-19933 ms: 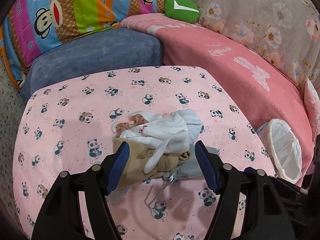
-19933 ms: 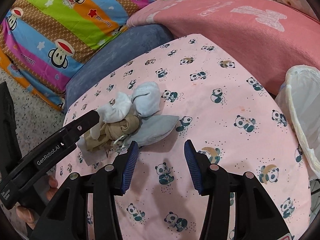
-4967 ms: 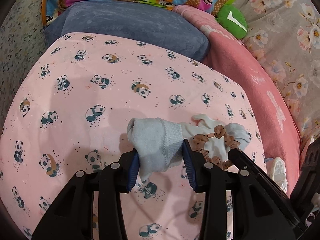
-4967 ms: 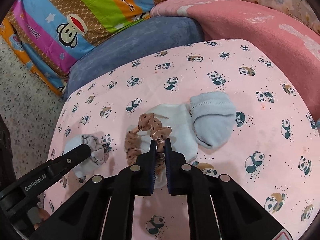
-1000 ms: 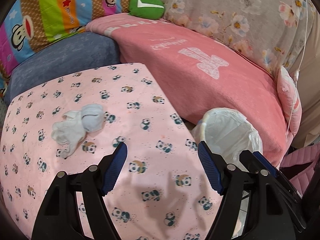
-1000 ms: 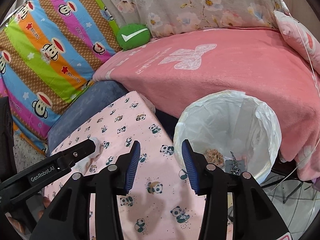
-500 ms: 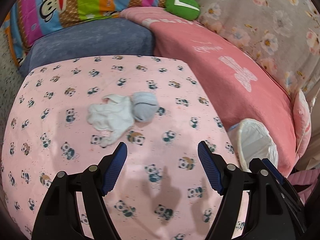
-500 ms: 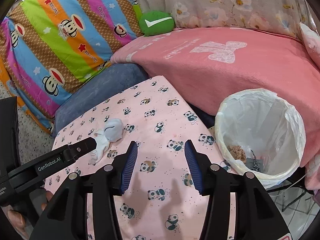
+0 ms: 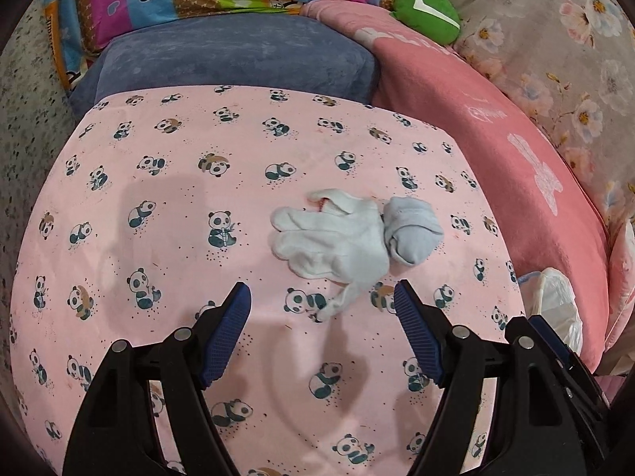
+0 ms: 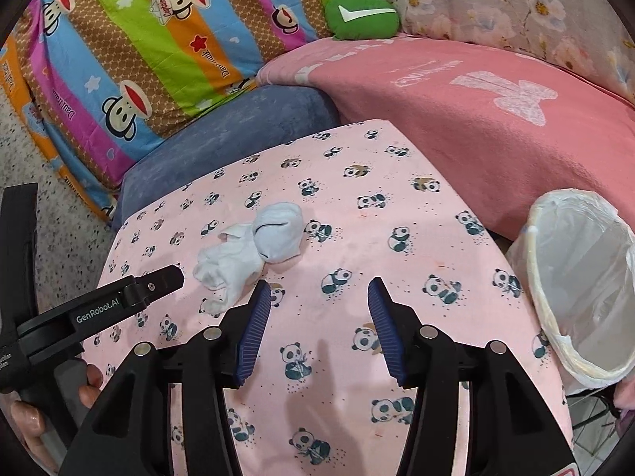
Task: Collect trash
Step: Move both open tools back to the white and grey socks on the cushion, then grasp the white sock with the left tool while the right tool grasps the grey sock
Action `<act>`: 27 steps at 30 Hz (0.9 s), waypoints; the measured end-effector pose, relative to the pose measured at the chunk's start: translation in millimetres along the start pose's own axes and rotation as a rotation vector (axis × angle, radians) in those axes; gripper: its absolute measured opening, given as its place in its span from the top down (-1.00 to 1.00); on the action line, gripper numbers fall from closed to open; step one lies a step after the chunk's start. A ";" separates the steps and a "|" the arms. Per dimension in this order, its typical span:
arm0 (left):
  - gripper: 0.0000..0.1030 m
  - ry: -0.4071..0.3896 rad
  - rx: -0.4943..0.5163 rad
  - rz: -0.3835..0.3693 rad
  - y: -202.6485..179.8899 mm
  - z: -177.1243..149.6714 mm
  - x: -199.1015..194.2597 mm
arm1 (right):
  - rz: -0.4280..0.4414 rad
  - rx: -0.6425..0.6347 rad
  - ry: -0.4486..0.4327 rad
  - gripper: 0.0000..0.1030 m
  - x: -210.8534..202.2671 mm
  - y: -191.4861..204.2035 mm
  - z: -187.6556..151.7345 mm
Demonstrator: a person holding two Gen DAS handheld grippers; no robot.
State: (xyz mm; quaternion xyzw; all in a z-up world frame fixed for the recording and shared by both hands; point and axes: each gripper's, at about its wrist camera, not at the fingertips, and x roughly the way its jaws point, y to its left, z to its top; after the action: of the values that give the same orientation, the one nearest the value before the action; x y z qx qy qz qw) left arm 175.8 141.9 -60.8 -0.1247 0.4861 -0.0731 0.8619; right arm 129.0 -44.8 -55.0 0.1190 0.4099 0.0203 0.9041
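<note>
Bright, even light w/ soft shadows under the fingers [image 9: 238, 317]; sharp centre, fisheye bend & dark corners.

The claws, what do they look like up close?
Both claws, left and right, are black plastic with silver screws. Each finger ends in a ribbed blue pad. White letters spell GenRobot.AI on the left claw's side, seen in the right view. No cables or sleeves show.

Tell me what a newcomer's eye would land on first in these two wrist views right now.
First, the white glove lying flat mid-table on the pink panda tablecloth, with a bluish sock balled up touching it on the side nearer the white-lined trash bin, which stands off the table's edge by the pink blanket. Next, the left gripper and right gripper, jaws apart and empty above the cloth.
</note>
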 end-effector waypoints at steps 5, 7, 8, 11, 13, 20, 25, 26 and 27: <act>-0.38 0.016 -0.024 0.000 17.4 9.9 15.3 | 0.007 -0.034 0.025 -0.01 33.0 21.9 8.5; -0.38 0.023 -0.032 -0.003 21.6 13.3 20.8 | 0.010 -0.038 0.034 -0.01 44.8 27.9 12.1; -0.38 0.025 -0.036 -0.006 23.7 14.7 23.5 | 0.012 -0.037 0.040 -0.01 52.1 31.2 14.3; -0.38 0.034 -0.042 -0.016 27.1 19.0 32.0 | 0.014 -0.041 0.051 -0.02 68.1 38.9 18.3; -0.38 0.041 -0.042 -0.019 26.9 22.0 37.7 | 0.013 -0.048 0.058 -0.02 78.3 42.9 22.1; -0.38 0.067 -0.053 -0.036 27.2 28.9 56.7 | 0.011 -0.036 0.083 -0.02 107.4 44.1 29.4; -0.38 0.090 -0.055 -0.050 22.8 30.2 68.7 | 0.021 -0.023 0.096 -0.02 123.1 36.2 29.8; -0.38 0.096 -0.055 -0.058 21.3 29.6 70.2 | 0.046 -0.013 0.111 0.12 126.9 33.6 29.4; -0.38 0.101 -0.055 -0.064 19.9 29.3 71.8 | 0.047 -0.012 0.114 0.46 128.6 30.5 30.0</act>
State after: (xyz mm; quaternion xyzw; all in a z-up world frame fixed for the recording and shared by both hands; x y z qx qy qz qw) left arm 238.1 147.5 -110.7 -0.1598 0.5264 -0.0934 0.8298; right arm 238.5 -3.9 -123.6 0.1216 0.4578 0.0506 0.8793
